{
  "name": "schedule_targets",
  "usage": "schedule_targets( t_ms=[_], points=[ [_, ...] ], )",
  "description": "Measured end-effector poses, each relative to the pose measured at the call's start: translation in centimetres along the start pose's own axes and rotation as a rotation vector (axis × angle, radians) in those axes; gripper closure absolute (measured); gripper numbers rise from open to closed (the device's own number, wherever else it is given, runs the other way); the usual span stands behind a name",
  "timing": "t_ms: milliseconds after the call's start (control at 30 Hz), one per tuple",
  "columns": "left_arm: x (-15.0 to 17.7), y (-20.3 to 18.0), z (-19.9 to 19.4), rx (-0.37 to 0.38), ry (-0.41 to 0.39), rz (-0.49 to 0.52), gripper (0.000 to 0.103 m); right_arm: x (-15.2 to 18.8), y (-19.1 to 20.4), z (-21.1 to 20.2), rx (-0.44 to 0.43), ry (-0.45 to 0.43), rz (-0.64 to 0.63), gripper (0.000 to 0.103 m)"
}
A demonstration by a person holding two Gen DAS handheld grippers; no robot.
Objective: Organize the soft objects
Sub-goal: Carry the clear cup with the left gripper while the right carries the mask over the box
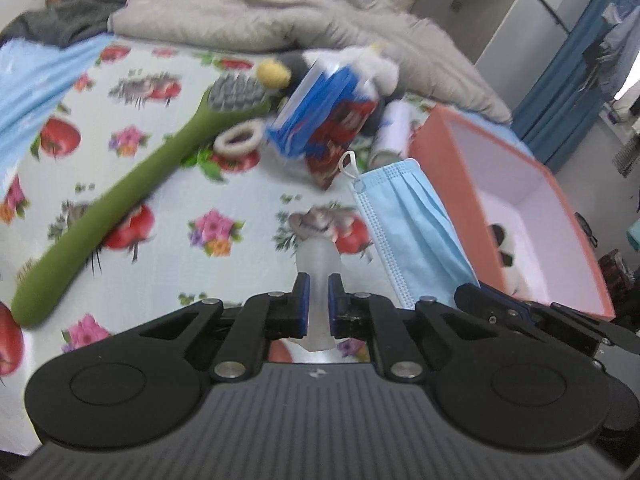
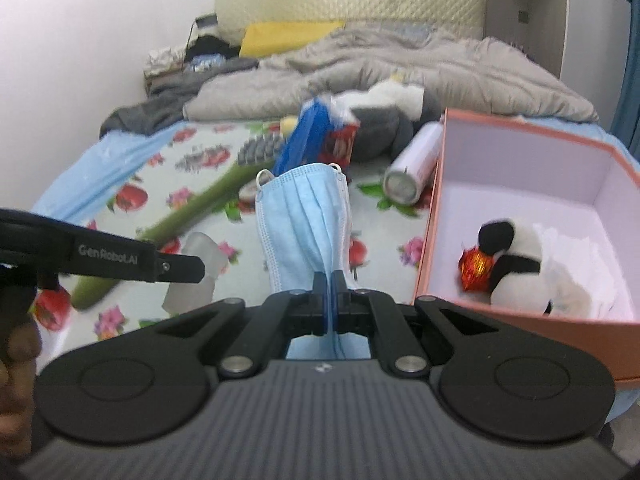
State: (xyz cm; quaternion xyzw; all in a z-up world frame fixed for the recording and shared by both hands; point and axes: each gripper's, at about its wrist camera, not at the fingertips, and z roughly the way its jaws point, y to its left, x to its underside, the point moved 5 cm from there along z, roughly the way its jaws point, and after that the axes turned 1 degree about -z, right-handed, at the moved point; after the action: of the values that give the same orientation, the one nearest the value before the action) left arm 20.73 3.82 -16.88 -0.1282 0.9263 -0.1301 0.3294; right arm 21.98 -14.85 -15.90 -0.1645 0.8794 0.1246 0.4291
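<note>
two tools are loaded at this moment. the left tool (image 1: pixel 318 300) is closed narrowly on a small translucent soft piece (image 1: pixel 318 264), frosted white, which stands up between its fingers above the flowered bed sheet (image 1: pixel 168 208). the right tool (image 2: pixel 330 300) is closed tightly on the lower edge of a blue face mask (image 2: pixel 306 216), which lies stretched forward from the fingers over the sheet, its ear loops at the far end.

the pink box (image 2: pixel 430 240) stands open just to the right of the mask, its near wall close beside the right tool. inside it lie a black-and-white plush panda (image 2: pixel 516 264) and a red foil-wrapped item (image 2: pixel 474 268), which touches the panda, on white padding.

progress, as judged from the layout: one soft toy is already stored, and two soft items are in hand but not yet in the box. left on the bed are:
- a green long-handled brush (image 1: pixel 120 196), lying diagonally on the sheet;
- a white ring (image 1: pixel 238 140), just beside the brush handle;
- a blue and red packet (image 1: pixel 324 116), blurred, leaning against a grey and white plush toy (image 2: pixel 384 120);
- a white can (image 2: pixel 416 160), lying on its side near the box's far corner.

which of these count as soft cannot be settled from the views; the plush toy most likely does. the task appears to be at an early to middle stage. the mask is thin and limp, so it may sag or catch on the box wall when carried over.
</note>
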Motion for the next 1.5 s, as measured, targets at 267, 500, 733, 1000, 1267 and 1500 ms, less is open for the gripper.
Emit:
schedule_targets(
  t_ms=[267,500,733,1000,1267,1500],
  points=[
    [-2.1,-2.3,-4.4,0.047,-0.088,0.041,0.092,-2.7,0.2,-4.0,-0.005,-0.099,0.0,0.098],
    [-2.7,-3.4,-7.7,0.068,-0.145,0.055,0.092,-4.2,0.7,-6.4,-0.011,-0.156,-0.017,0.098],
    [-2.7,-5.0,-10.3,0.095,-0.188,0.081,0.092,-5.0,0.4,-8.5,-0.006,-0.199,-0.02,0.098],
    [-3.3,-8.3,-11.2,0.146,-0.213,0.12,0.092,-6.0,-2.2,-10.6,0.054,-0.247,0.005,0.098],
    [-3.4,-13.4,-8.7,0.227,-0.177,0.193,0.092,-5.8,-6.2,-11.0,0.14,-0.229,0.032,0.097],
    [-3.9,-16.8,-4.4,0.27,-0.114,0.244,0.091,-4.7,-10.0,-8.4,0.188,-0.164,0.089,0.097]
  ],
)
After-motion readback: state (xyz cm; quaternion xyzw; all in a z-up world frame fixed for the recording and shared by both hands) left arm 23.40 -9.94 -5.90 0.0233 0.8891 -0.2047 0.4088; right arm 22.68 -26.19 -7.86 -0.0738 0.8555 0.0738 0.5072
